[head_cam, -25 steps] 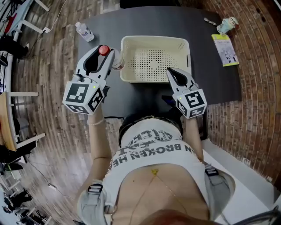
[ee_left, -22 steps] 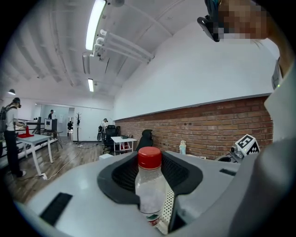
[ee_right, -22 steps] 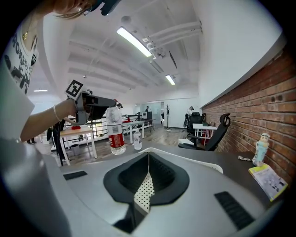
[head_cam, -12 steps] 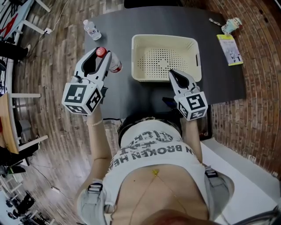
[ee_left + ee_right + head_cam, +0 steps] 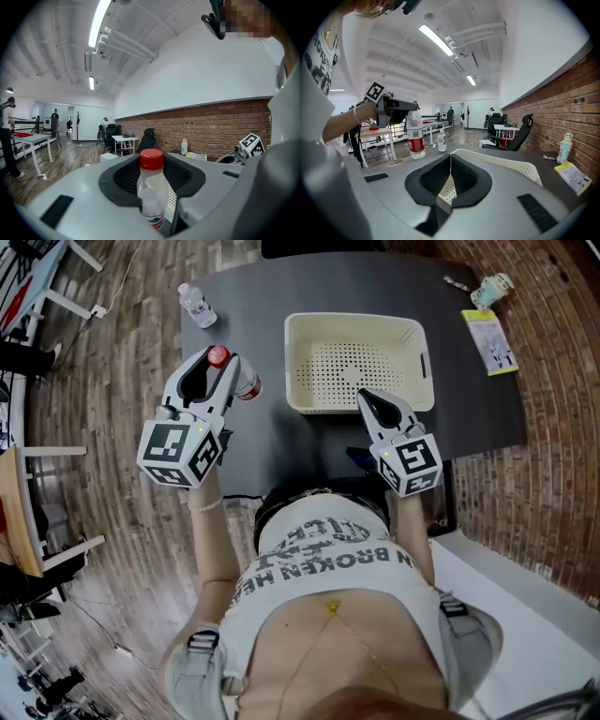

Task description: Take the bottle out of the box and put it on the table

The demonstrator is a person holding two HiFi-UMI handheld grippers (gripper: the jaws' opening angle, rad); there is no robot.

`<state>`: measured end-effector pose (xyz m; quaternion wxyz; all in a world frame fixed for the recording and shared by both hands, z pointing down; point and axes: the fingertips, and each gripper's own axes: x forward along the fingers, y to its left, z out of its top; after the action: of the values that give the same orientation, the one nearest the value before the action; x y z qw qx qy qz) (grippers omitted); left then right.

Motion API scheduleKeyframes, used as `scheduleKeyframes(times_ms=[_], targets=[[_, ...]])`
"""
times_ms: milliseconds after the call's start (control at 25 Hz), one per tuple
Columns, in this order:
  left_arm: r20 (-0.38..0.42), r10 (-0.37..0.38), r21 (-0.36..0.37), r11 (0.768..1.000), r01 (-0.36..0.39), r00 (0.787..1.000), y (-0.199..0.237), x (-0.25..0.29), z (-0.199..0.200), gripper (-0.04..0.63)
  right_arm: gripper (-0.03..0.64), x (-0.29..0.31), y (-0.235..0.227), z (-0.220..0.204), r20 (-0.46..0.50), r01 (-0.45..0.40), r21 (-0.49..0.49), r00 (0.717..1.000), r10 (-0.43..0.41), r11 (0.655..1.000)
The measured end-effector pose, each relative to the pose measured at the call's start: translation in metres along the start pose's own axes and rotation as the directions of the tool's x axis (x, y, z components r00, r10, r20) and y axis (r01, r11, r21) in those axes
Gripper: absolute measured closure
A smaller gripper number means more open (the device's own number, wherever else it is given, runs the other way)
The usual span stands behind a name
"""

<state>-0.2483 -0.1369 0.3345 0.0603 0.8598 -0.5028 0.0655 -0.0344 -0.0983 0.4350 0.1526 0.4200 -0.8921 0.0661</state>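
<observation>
You've carried the bottle leftward off the basket's left wall, and it now sits clear of it. On the dark table (image 5: 281,442) rests the cream perforated basket (image 5: 357,322). Left of the basket, your left gripper (image 5: 223,367) clamps the red-capped water bottle (image 5: 247,385) upright just below its cap. Your right gripper (image 5: 364,396) hovers at the basket's near rim, jaws pressed together on nothing. A smaller bottle (image 5: 197,306) stands beyond the basket's far-left corner.
</observation>
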Motion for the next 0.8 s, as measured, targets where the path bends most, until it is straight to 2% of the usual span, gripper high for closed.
scheduleKeyframes(times_ms=[480,800], targets=[[-0.016,-0.003,-0.022,1.000,0.003,1.000,0.005,0.007,-0.016,0.448,0.607,0.008,-0.003,0.001,-0.019,-0.001,-0.010,1.000,0.001,1.000],[-0.083,0.012,-0.034,0.999,-0.015,0.996,0.007,0.019,-0.064,0.448,0.607,0.013,-0.002,0.000,-0.024,-0.012,-0.007,1.000,0.012,1.000]])
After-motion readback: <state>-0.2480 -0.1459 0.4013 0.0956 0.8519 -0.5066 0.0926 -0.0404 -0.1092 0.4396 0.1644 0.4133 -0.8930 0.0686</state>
